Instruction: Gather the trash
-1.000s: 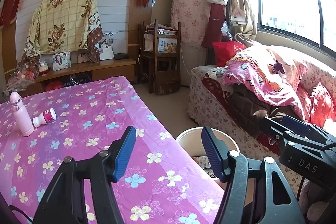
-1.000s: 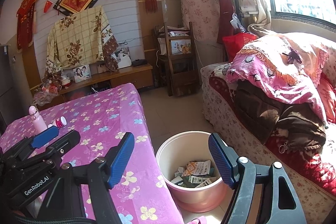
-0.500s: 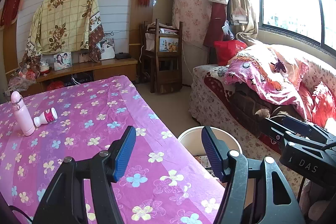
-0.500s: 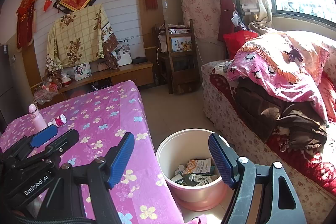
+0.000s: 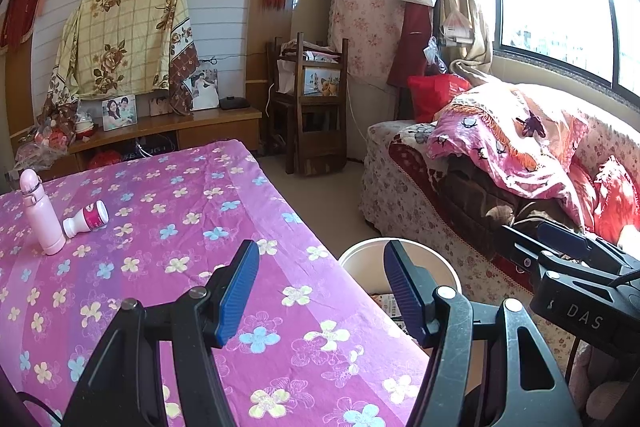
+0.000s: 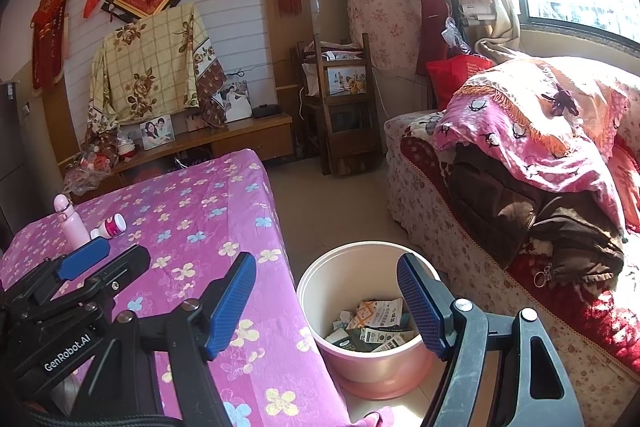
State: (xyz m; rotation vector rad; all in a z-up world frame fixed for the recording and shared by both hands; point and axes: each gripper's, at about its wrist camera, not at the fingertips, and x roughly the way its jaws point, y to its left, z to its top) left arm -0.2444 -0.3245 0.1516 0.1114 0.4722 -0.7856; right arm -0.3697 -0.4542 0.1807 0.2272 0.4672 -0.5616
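A pink round bin [image 6: 320,291] stands on the floor beside the table, with several paper wrappers and cartons [image 6: 376,325] lying in it. My right gripper [image 6: 326,301] hovers open above the bin's near rim, nothing between its blue pads. My left gripper [image 5: 320,287] is open too, over the table's right edge, and holds nothing; the bin [image 5: 360,265] shows just past it. At the table's far left a small white bottle with a pink label [image 5: 86,219] lies on its side next to an upright pink flask [image 5: 42,211].
The table wears a purple flowered cloth [image 5: 168,211]. A sofa piled with blankets and a brown jacket [image 6: 532,211] runs along the right under the window. A wooden chair [image 5: 316,111] and a low cabinet [image 5: 168,131] stand at the far wall.
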